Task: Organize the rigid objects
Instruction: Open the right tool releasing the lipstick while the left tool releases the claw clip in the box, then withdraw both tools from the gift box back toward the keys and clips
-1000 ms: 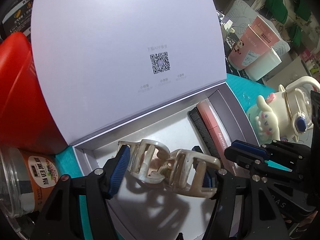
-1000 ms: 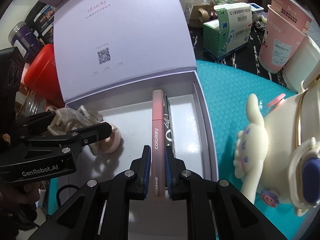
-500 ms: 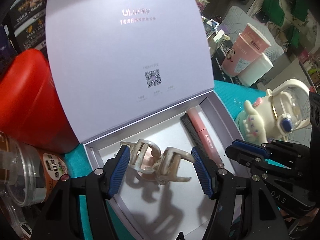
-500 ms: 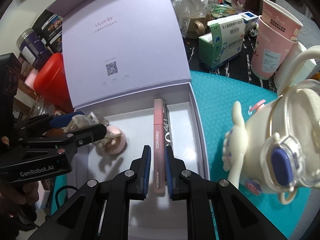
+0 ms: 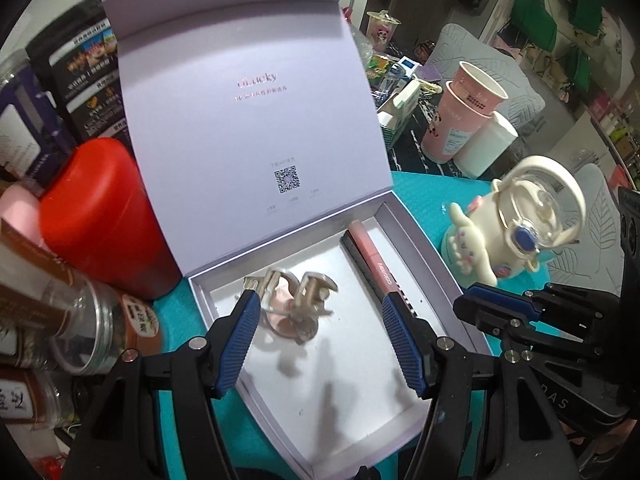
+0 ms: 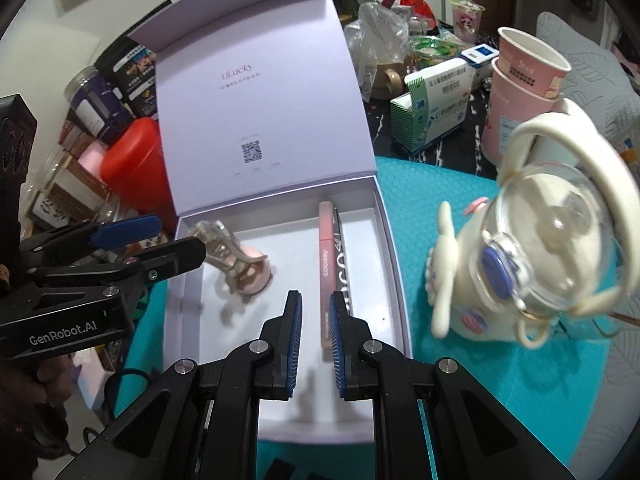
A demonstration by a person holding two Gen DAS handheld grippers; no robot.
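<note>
Left wrist: ribbed claw (image 5: pixel 320 340) above glossy clip (image 5: pixel 294 300).

- The box (image 5: pixel 248 128) is seen in pale lilac, with a black QR code printed on the lid.
- The mat (image 6: pixel 432 192) is coloured teal, with a fine dimpled texture.
- The tube (image 6: pixel 326 256) is pink.
- The hair claw (image 5: pixel 296 296) is pearly cream.
- The canister (image 5: pixel 100 216) is red.
- The fingers (image 6: pixel 293 340) are padded in ribbed blue.

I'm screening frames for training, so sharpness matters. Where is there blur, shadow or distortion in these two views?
Left wrist view: the hair claw is motion-smeared and finger shadows fall on the box floor. Right wrist view: the cream bottle smears at the right; fisheye bends the box lid and darkens the corners.
</note>
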